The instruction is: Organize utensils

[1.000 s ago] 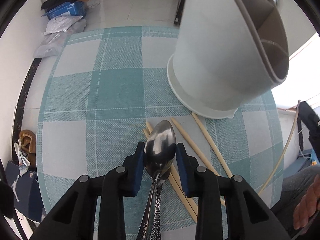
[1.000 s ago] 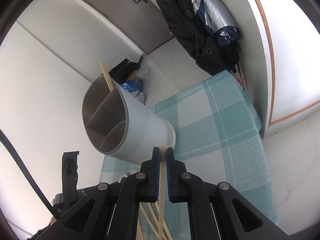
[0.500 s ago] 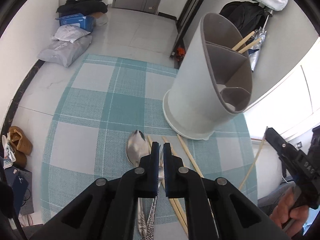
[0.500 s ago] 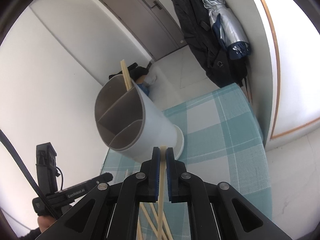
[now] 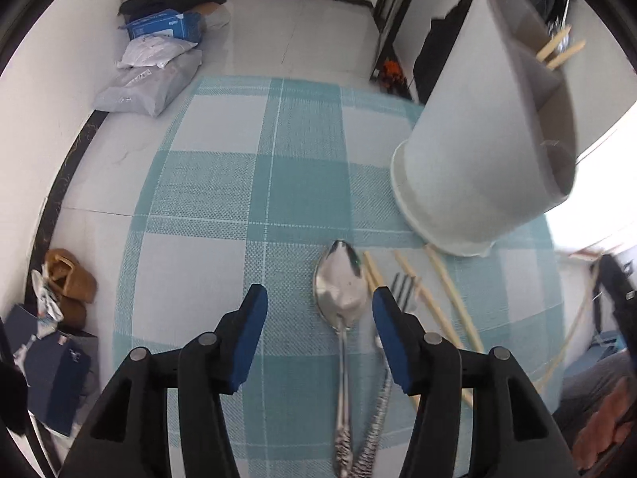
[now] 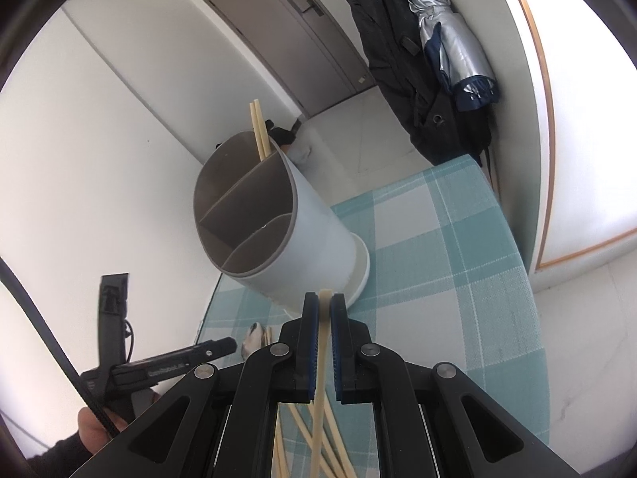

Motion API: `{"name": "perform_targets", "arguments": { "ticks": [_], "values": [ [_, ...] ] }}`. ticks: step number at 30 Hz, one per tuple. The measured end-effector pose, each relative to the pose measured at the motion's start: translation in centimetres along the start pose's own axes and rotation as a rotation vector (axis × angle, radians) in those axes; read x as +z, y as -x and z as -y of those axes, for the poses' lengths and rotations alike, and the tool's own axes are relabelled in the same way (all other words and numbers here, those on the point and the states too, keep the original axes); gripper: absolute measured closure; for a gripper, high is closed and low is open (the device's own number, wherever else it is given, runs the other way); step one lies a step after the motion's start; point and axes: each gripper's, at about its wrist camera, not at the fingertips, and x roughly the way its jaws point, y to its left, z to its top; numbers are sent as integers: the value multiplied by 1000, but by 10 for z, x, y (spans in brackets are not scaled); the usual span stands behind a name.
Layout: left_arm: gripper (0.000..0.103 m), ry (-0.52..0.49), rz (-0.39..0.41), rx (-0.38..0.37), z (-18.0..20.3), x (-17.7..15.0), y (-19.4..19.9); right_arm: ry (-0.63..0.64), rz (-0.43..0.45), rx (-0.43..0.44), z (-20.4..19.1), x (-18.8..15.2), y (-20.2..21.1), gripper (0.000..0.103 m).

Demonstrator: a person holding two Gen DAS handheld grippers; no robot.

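Note:
My left gripper (image 5: 318, 302) is open and empty above the checked tablecloth (image 5: 239, 183). A metal spoon (image 5: 341, 290) lies on the cloth between the fingers, nearer the right one. A fork (image 5: 403, 285) and several loose chopsticks (image 5: 450, 290) lie to its right. A white divided utensil holder (image 5: 477, 151) stands at the right with two chopsticks (image 5: 557, 49) in it. My right gripper (image 6: 324, 302) is shut on one chopstick (image 6: 320, 390), held in the air before the holder (image 6: 278, 227). More chopsticks (image 6: 302, 434) lie below it.
Bags and boxes (image 5: 159, 55) lie on the floor beyond the table, shoes (image 5: 69, 283) to the left. Coats and an umbrella (image 6: 450, 51) hang on the wall by a door. The left gripper (image 6: 159, 366) shows low left in the right wrist view.
My left gripper was around the spoon, then shut and empty, and is now wide open over it. My right gripper has risen a little with the chopstick, the holder more central.

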Motion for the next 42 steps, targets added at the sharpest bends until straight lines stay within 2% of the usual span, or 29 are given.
{"name": "perform_targets", "arguments": {
  "ticks": [4, 11, 12, 13, 14, 18, 25, 32, 42],
  "values": [
    [53, -48, -27, 46, 1, 2, -14, 7, -2, 0, 0, 2, -2, 98],
    [53, -128, -43, 63, 8, 7, -16, -21, -14, 15, 6, 7, -9, 98],
    [57, -134, -44, 67, 9, 8, -17, -24, -16, 17, 7, 8, -10, 98],
    [67, -145, -42, 69, 9, 10, -17, -25, -18, 18, 7, 8, -12, 98],
    [72, -147, -42, 71, 9, 11, -18, -25, -19, 19, 7, 9, -13, 98],
    [72, -107, -54, 48, 4, 11, -18, -21, -16, 26, 5, 11, -14, 98],
    [72, -73, -49, 54, 4, 11, -18, -29, -2, 32, 6, 14, -11, 98],
    [73, 9, 37, 54, -3, 7, 1, -17, 18, 34, 2, 16, -3, 98],
    [73, 111, 280, -56, -3, -3, 61, 100, 98, 34, -23, 10, 18, 98]
  ]
}}
